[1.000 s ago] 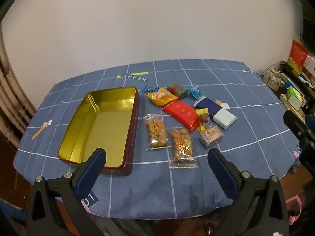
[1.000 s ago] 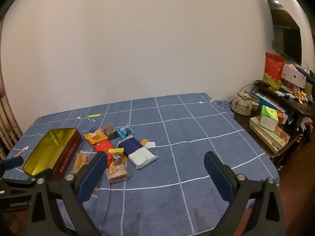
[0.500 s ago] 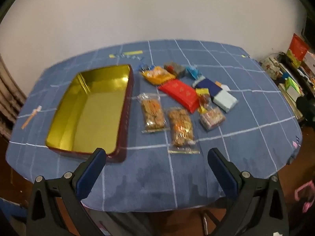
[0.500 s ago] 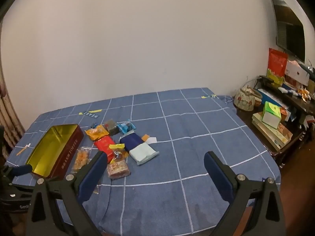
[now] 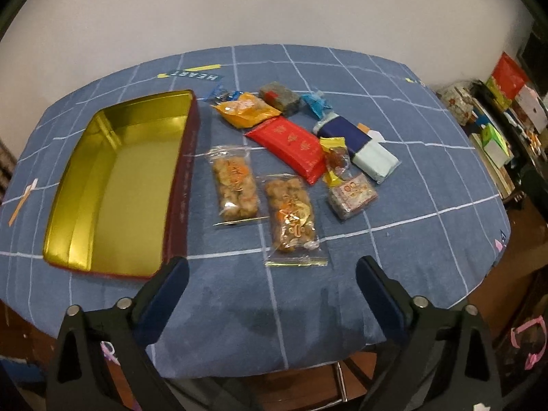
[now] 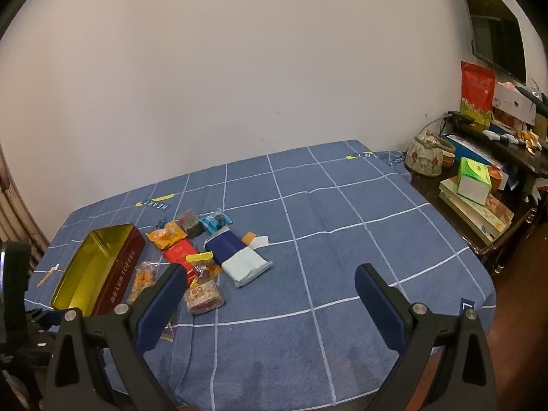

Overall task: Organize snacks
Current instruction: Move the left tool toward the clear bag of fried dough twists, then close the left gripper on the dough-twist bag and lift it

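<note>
left wrist view: left gripper (image 5: 272,274) jaws wide, just been closing slightly, nothing between them, above near table edge. open gold-lined tin (image 5: 102,185) left; snack packets (image 5: 291,157) clustered just right of it. right gripper (image 6: 269,286) spread wide, empty, over bare blue checked tablecloth (image 6: 359,239).

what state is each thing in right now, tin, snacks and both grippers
tin: lid off, nothing inside
two clear snack bags: sealed, flat beside the tin
red packet: flat on the cloth
left gripper: open, holding nothing, jaws just closing slightly
right gripper: open, holding nothing
</note>
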`<action>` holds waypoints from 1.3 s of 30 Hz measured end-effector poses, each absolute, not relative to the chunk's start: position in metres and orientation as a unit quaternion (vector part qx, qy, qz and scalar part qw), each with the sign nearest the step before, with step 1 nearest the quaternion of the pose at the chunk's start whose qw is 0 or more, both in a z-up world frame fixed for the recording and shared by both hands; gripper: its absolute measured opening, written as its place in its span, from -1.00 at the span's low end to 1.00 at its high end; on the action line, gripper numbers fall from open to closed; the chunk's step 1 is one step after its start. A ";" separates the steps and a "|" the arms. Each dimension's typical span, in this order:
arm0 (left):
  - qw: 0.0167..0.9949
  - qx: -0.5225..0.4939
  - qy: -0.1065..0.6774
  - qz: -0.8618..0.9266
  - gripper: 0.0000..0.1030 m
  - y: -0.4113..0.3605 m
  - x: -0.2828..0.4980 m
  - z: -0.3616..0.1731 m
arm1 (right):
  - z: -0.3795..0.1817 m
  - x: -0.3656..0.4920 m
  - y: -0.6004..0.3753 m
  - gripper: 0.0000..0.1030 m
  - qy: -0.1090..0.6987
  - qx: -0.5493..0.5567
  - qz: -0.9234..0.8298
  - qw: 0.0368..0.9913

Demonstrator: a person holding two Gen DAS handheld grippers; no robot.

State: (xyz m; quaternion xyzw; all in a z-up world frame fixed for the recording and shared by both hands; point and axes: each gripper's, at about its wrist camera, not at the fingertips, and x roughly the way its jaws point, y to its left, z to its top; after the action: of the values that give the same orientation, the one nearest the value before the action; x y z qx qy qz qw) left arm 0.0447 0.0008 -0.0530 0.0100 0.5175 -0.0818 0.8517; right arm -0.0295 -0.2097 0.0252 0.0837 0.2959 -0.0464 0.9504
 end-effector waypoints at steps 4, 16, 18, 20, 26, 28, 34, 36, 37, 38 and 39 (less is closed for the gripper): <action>0.847 0.022 0.523 -0.093 0.83 -0.007 0.053 -0.057 | 0.024 -0.028 -0.214 0.95 0.300 0.090 -0.047 0.949; 0.826 0.038 0.547 -0.128 0.63 -0.020 0.080 -0.074 | 0.019 -0.024 -0.216 0.95 0.313 0.097 -0.045 0.944; 0.825 0.041 0.549 -0.131 0.63 -0.022 0.082 -0.076 | 0.018 -0.024 -0.217 0.95 0.314 0.097 -0.045 0.943; 0.823 0.042 0.551 -0.131 0.59 -0.023 0.086 -0.079 | 0.018 -0.023 -0.217 0.95 0.315 0.097 -0.046 0.943; 0.819 0.048 0.556 -0.137 0.45 -0.026 0.095 -0.083 | 0.016 -0.021 -0.219 0.95 0.323 0.100 -0.046 0.940; 0.818 0.052 0.556 -0.137 0.41 -0.027 0.096 -0.084 | 0.014 -0.021 -0.220 0.95 0.325 0.100 -0.046 0.939; 0.813 0.061 0.563 -0.138 0.34 -0.031 0.100 -0.090 | 0.013 -0.019 -0.221 0.95 0.329 0.099 -0.048 0.938; 0.811 0.065 0.565 -0.135 0.34 -0.031 0.101 -0.093 | 0.012 -0.019 -0.221 0.95 0.329 0.099 -0.048 0.938; 0.810 0.066 0.567 -0.135 0.34 -0.031 0.102 -0.094 | 0.012 -0.019 -0.221 0.95 0.329 0.099 -0.048 0.938; 0.809 0.068 0.568 -0.134 0.34 -0.031 0.102 -0.095 | 0.011 -0.019 -0.221 0.95 0.330 0.099 -0.048 0.938; 0.809 0.069 0.568 -0.133 0.34 -0.031 0.103 -0.096 | 0.011 -0.018 -0.222 0.95 0.331 0.099 -0.048 0.937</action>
State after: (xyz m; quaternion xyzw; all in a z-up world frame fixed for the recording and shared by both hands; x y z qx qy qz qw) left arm 0.1027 -0.0311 -0.0956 0.0692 0.5681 -0.1331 0.8092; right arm -0.0183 -0.2215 0.0108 0.0989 0.3307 -0.0483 0.9373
